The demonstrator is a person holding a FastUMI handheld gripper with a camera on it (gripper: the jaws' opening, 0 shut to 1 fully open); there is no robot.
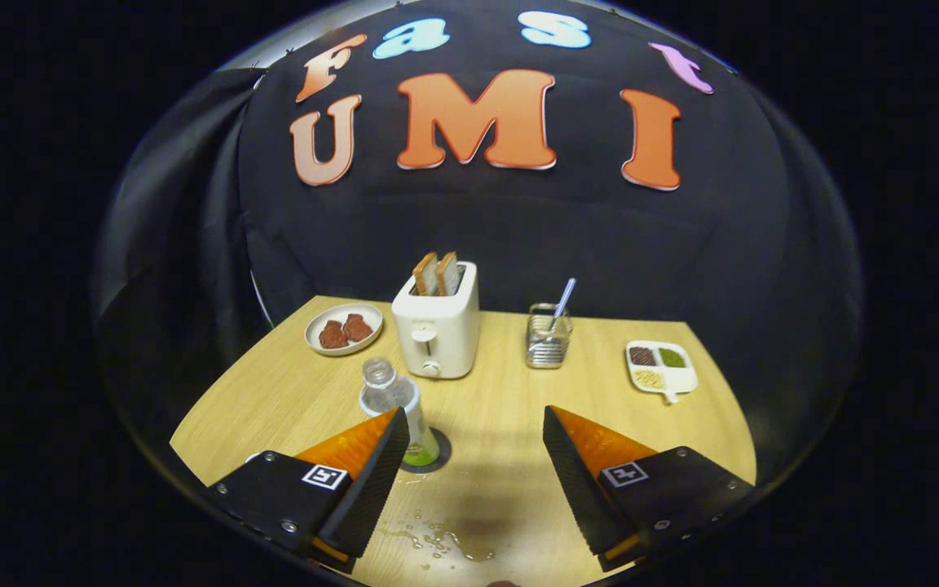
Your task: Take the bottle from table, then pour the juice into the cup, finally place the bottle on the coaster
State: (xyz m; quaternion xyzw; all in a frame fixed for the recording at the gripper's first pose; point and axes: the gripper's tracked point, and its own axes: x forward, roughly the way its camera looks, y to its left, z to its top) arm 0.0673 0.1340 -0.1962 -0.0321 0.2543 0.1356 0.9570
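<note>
The tool (473,424) hangs wide open over the table (502,408), fingers spread well apart and holding nothing. The bottle (398,406) stands upright on the dark coaster (439,458), capless, a little green juice at its bottom, just beside the left finger and partly hidden by it. Drops of spilled liquid (437,542) glisten on the wood between the fingers. Beyond them: a toaster (437,326) with two bread slices, a plate (344,328) of brown pieces, a wire holder (548,338) with a straw, a divided dish (661,367).
</note>
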